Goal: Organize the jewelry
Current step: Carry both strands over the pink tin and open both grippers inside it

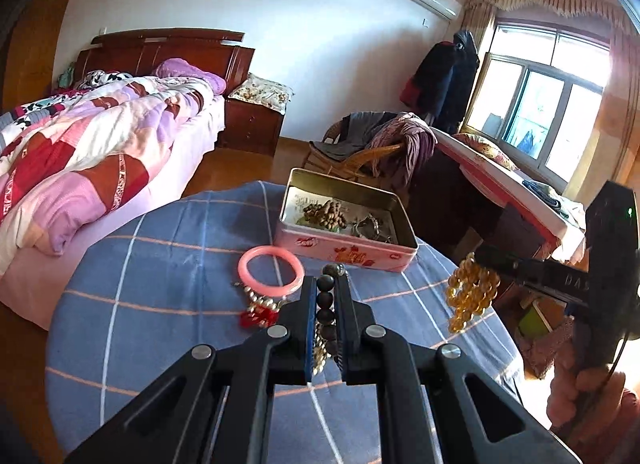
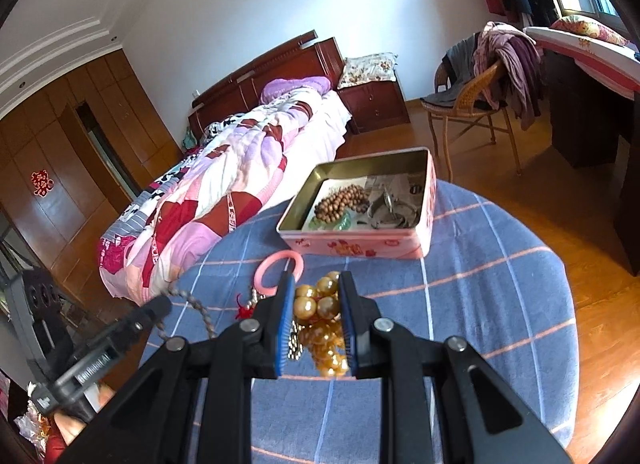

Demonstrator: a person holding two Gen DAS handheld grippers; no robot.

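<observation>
My left gripper [image 1: 325, 284] is shut on a dark bead bracelet [image 1: 325, 300] and holds it above the blue checked table [image 1: 168, 272]. My right gripper [image 2: 317, 284] is shut on an amber bead bracelet [image 2: 320, 304], also seen hanging at the right of the left wrist view [image 1: 470, 292]. An open pink tin [image 1: 348, 252] at the far table edge holds brown beads [image 1: 325, 215] and metal pieces [image 1: 370, 226]; it also shows in the right wrist view [image 2: 360, 248]. A pink bangle [image 1: 270, 270] and a pearl piece with red tassel [image 1: 260, 310] lie on the cloth.
A bed with a patchwork quilt [image 1: 80, 152] stands left of the table. A wicker chair with clothes [image 1: 372, 148] and a desk [image 1: 512, 192] stand behind the tin. Wooden floor surrounds the round table.
</observation>
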